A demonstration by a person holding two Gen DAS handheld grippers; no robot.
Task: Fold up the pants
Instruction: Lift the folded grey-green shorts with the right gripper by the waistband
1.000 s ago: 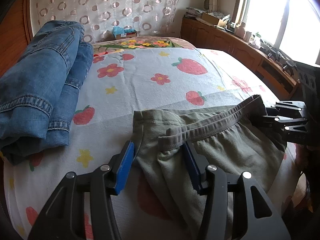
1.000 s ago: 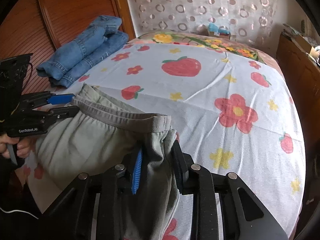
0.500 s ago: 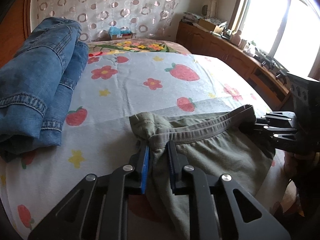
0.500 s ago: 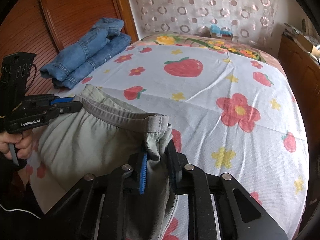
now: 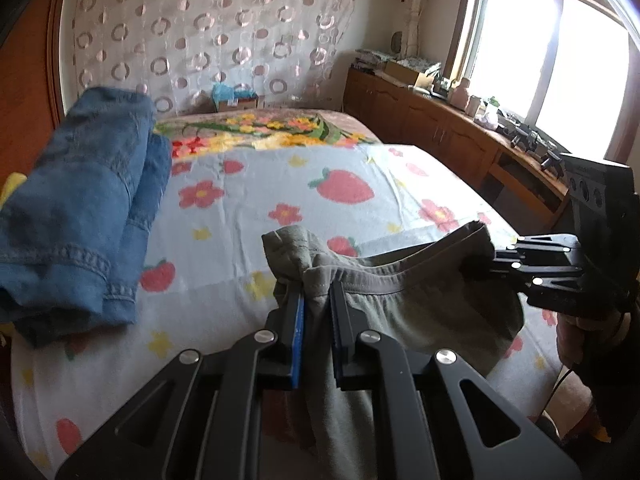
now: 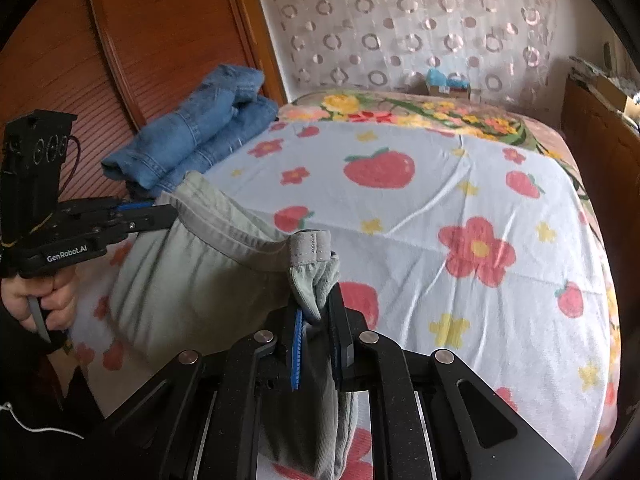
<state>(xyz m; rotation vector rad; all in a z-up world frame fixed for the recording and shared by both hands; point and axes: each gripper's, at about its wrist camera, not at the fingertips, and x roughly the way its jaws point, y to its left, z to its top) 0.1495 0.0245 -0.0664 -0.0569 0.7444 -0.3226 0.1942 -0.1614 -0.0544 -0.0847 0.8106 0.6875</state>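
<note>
Grey-green pants (image 5: 420, 312) hang by their waistband above the near edge of the bed. My left gripper (image 5: 316, 296) is shut on one end of the waistband. My right gripper (image 6: 316, 304) is shut on the other end, and it also shows at the right of the left wrist view (image 5: 484, 268). The waistband (image 6: 236, 232) stretches taut between them. The legs hang down out of sight below the grippers. The left gripper shows in the right wrist view (image 6: 160, 212).
The bed (image 6: 460, 184) has a white sheet with strawberries and flowers. Folded blue jeans (image 5: 76, 216) lie at its left side, also in the right wrist view (image 6: 200, 136). A wooden cabinet (image 5: 440, 140) with clutter runs under the window at right.
My left gripper closed on the waistband end. Both grippers lifted the pants off the bed and raised the waistband higher.
</note>
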